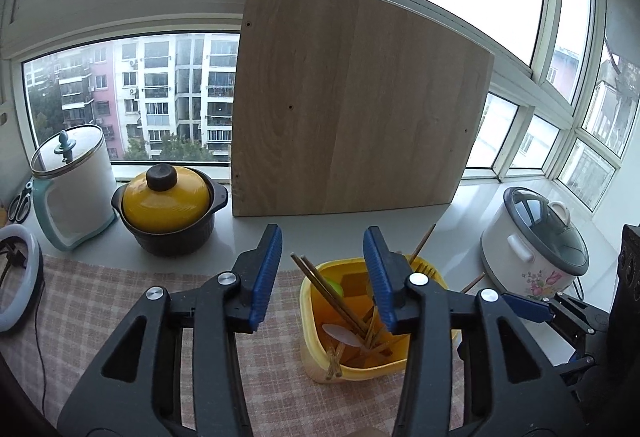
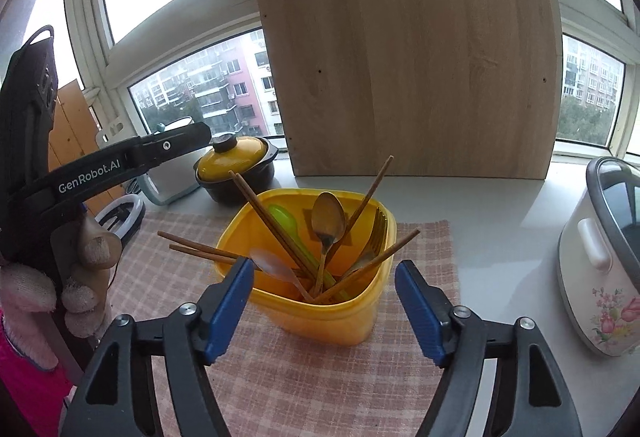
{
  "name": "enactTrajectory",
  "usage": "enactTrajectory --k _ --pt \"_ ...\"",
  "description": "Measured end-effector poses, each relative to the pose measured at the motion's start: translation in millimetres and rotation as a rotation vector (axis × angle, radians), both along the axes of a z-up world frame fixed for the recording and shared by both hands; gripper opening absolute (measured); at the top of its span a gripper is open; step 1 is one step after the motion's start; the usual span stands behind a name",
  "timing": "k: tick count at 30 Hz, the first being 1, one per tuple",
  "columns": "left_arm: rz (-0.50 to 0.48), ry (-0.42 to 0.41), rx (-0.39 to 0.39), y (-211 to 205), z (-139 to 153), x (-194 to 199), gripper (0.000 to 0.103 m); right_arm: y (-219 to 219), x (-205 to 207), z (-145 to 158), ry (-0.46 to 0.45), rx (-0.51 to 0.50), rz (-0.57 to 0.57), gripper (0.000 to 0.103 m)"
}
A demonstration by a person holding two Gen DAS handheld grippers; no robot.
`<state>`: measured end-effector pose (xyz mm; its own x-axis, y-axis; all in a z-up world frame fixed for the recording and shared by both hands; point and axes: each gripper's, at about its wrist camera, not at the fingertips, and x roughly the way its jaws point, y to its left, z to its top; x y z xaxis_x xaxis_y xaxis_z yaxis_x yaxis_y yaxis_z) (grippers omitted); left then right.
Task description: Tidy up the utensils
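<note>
A yellow plastic holder (image 2: pixel 332 317) stands on a pink checked cloth (image 2: pixel 280 377); it also shows in the left wrist view (image 1: pixel 360 361). In it stand several wooden chopsticks (image 2: pixel 276 225), a gold spoon (image 2: pixel 328 221), a gold fork (image 2: pixel 376 233), a green spoon (image 2: pixel 282 217) and a clear spoon (image 2: pixel 272 265). My right gripper (image 2: pixel 324 305) is open and empty, just in front of the holder. My left gripper (image 1: pixel 324 277) is open and empty, above the holder's left side; its body shows at the left of the right wrist view (image 2: pixel 120 161).
A wooden board (image 2: pixel 416 77) leans on the window behind the holder. A yellow-lidded black pot (image 1: pixel 168 209) and a white lidded canister (image 1: pixel 72 177) stand at the left. A white rice cooker (image 2: pixel 600 261) stands at the right. A ring light (image 1: pixel 16 277) lies far left.
</note>
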<state>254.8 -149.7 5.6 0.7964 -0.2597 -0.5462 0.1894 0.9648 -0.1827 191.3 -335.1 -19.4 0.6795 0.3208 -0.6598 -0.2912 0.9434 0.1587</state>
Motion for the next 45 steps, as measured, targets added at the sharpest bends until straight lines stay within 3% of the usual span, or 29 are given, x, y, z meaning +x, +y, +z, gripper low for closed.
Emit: enactTrajectory --k 6,11,15,19,25,27,45 --pt "0.001 -0.014 0.028 5.2 2.9 -27.9 0.053 -2.2 -20.3 13.9 -0.050 -0.012 -0.014 0.088" --pt "-0.001 -0.019 0.068 1.6 6.9 -59.0 0.054 -4.5 -38.6 22.5 -0.081 -0.021 -0.035 0.098" --pt "0.003 -0.040 0.078 0.0 11.7 -87.1 0.071 -4.5 -51.8 29.6 -0.109 -0.041 -0.055 0.103" --pt "0.008 -0.048 0.101 -2.3 14.3 -111.2 0.074 -5.0 -60.5 33.8 -0.129 -0.058 -0.068 0.103" --pt "0.025 -0.037 0.132 -3.3 13.7 -139.2 0.087 -13.5 -71.9 37.3 -0.134 -0.023 -0.103 0.103" --pt "0.044 -0.028 0.149 -5.1 12.5 -144.2 0.101 -14.0 -76.5 39.3 -0.146 -0.025 -0.115 0.103" --pt "0.053 -0.018 0.161 -5.3 7.1 -158.2 0.103 -20.2 -92.8 35.6 -0.162 -0.029 -0.185 0.103"
